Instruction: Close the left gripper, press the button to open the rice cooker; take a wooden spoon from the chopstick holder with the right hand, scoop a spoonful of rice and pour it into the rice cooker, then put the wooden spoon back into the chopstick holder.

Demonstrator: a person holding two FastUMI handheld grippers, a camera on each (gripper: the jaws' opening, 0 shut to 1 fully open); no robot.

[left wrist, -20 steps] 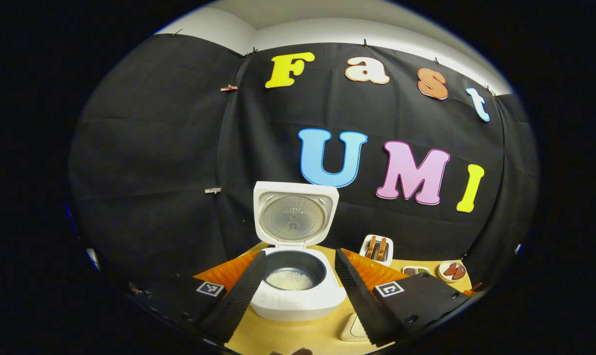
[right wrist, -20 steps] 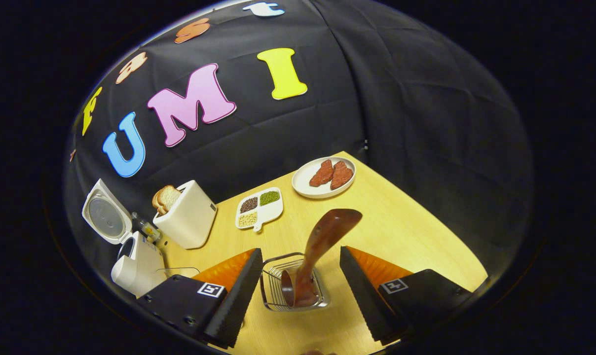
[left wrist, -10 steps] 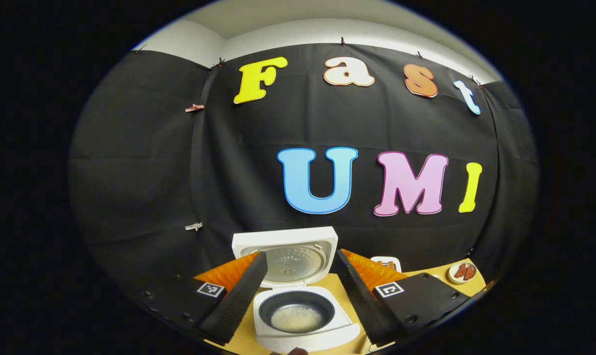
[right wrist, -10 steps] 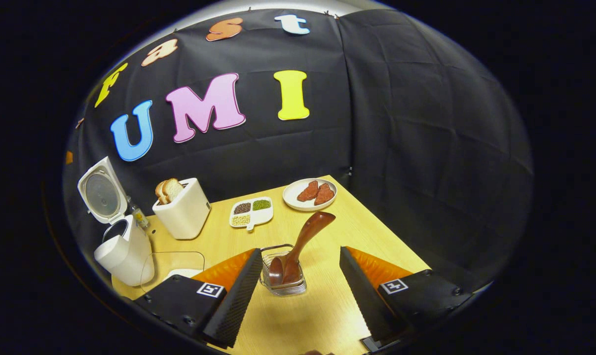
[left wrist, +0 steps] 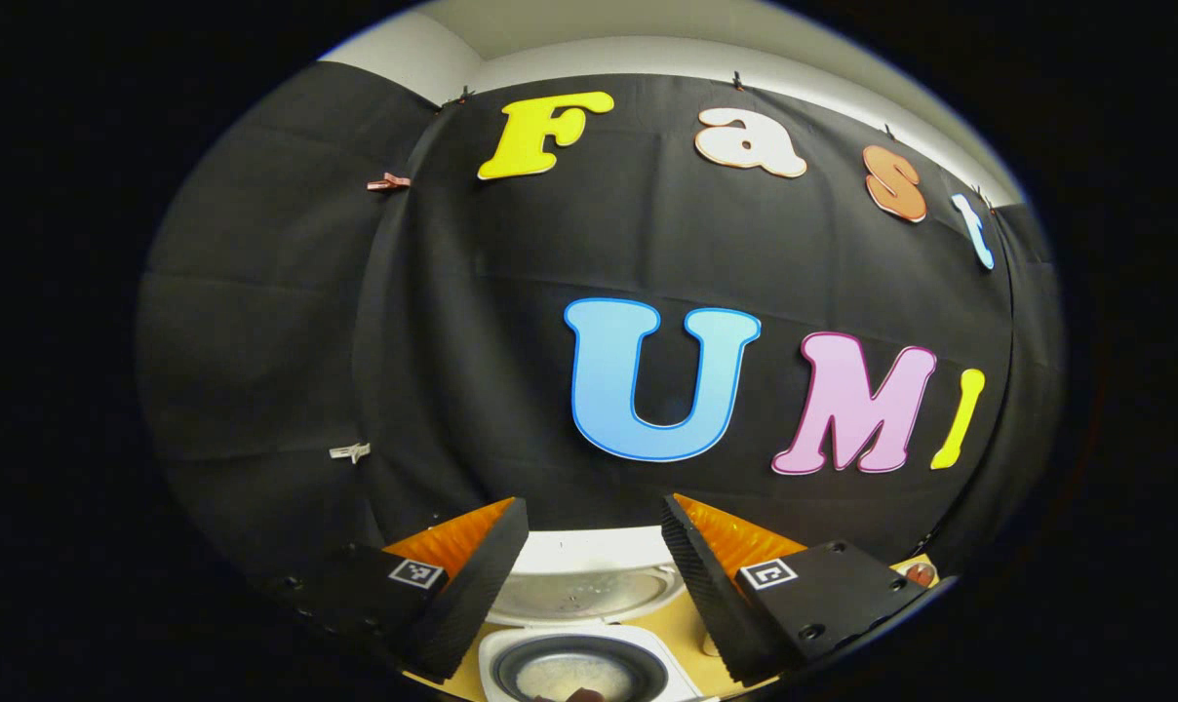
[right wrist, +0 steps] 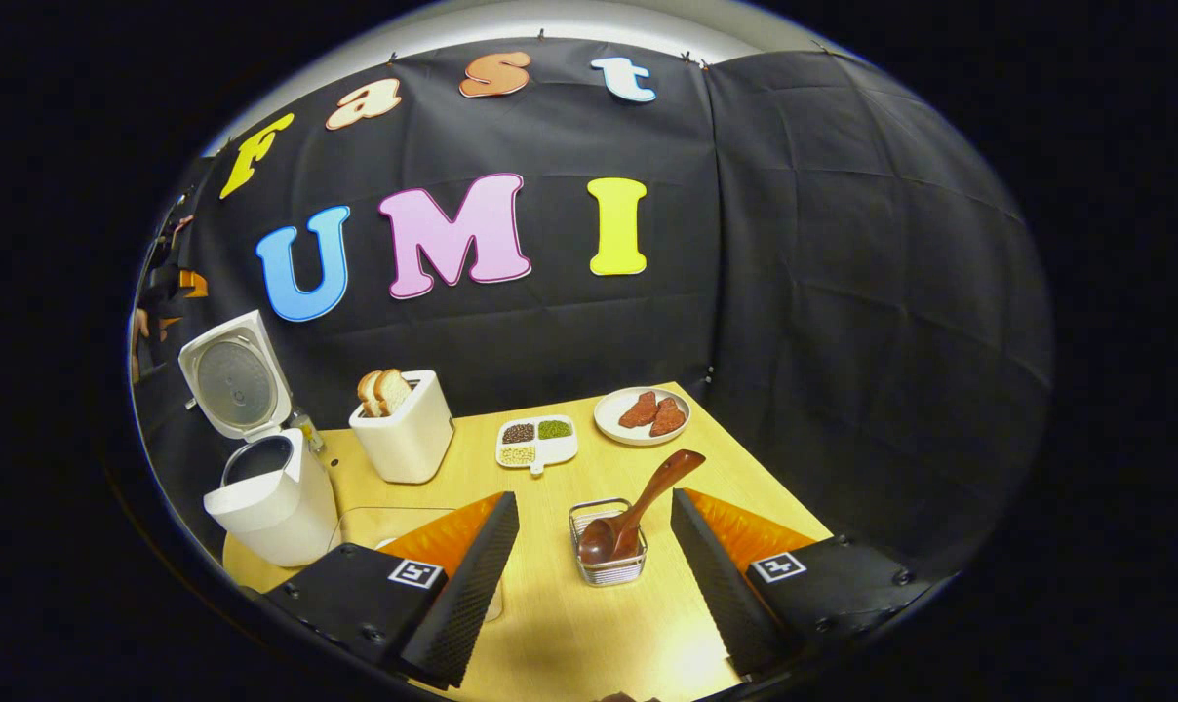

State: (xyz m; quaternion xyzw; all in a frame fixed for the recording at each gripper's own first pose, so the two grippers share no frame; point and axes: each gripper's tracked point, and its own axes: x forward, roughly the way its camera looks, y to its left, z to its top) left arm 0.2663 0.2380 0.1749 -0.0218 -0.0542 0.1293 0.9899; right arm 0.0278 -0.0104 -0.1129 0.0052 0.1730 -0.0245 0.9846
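Right gripper (right wrist: 594,575) spread wide, holding nothing, above the bench's (right wrist: 569,643) near edge. Wooden spoon (right wrist: 638,512) stands bowl-down in the chopstick holder (right wrist: 607,564), handle leaning toward the far right corner. Rice cooker (right wrist: 262,487) at the left edge, lid up. Left gripper (left wrist: 594,585) also spread, empty, over the open cooker, rice (left wrist: 574,675) in its pot.
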